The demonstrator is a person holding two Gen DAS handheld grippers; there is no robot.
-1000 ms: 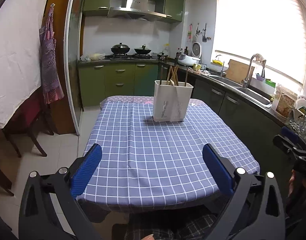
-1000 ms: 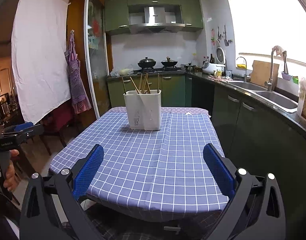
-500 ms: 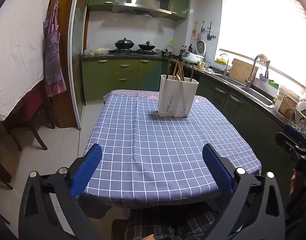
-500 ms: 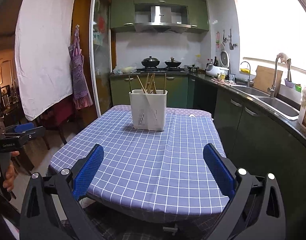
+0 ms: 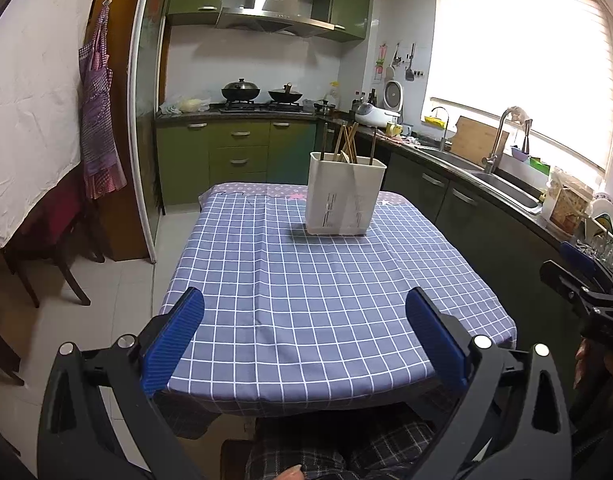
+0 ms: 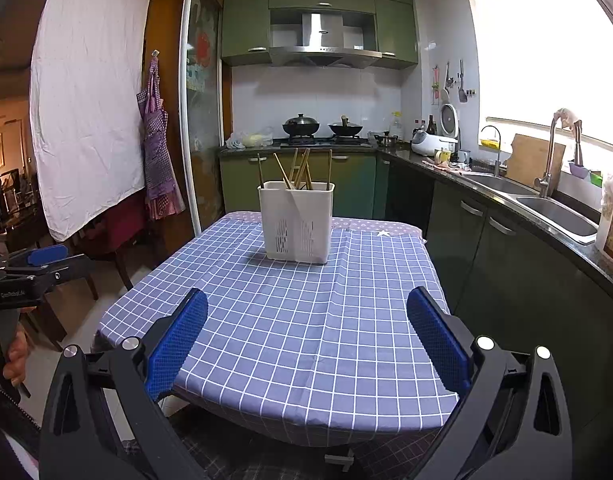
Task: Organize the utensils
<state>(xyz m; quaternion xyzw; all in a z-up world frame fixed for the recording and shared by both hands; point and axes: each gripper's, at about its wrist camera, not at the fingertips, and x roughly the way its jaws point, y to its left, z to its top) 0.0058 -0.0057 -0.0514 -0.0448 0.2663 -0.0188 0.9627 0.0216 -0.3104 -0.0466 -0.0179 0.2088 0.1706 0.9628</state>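
Note:
A white two-part utensil holder (image 5: 345, 196) (image 6: 297, 223) stands upright at the far end of a table with a blue checked cloth (image 5: 318, 300) (image 6: 306, 320). Several wooden chopsticks (image 5: 348, 144) (image 6: 302, 168) stick out of its top. My left gripper (image 5: 304, 336) is open and holds nothing, well short of the holder, over the table's near edge. My right gripper (image 6: 306, 340) is open too, with nothing between its blue pads, back from the holder. In the left wrist view the right gripper (image 5: 586, 284) shows at the right edge.
A green kitchen counter with a sink (image 6: 554, 208) runs along the right. A stove with two pans (image 5: 262, 94) is at the back. A chair (image 5: 54, 236) and an apron on the wall (image 5: 100, 120) stand left. A person's checked trousers (image 5: 326, 452) show below the table edge.
Both views have pulled back and tipped up a little, so the holder sits farther off and higher in the frame. Both grippers stay open.

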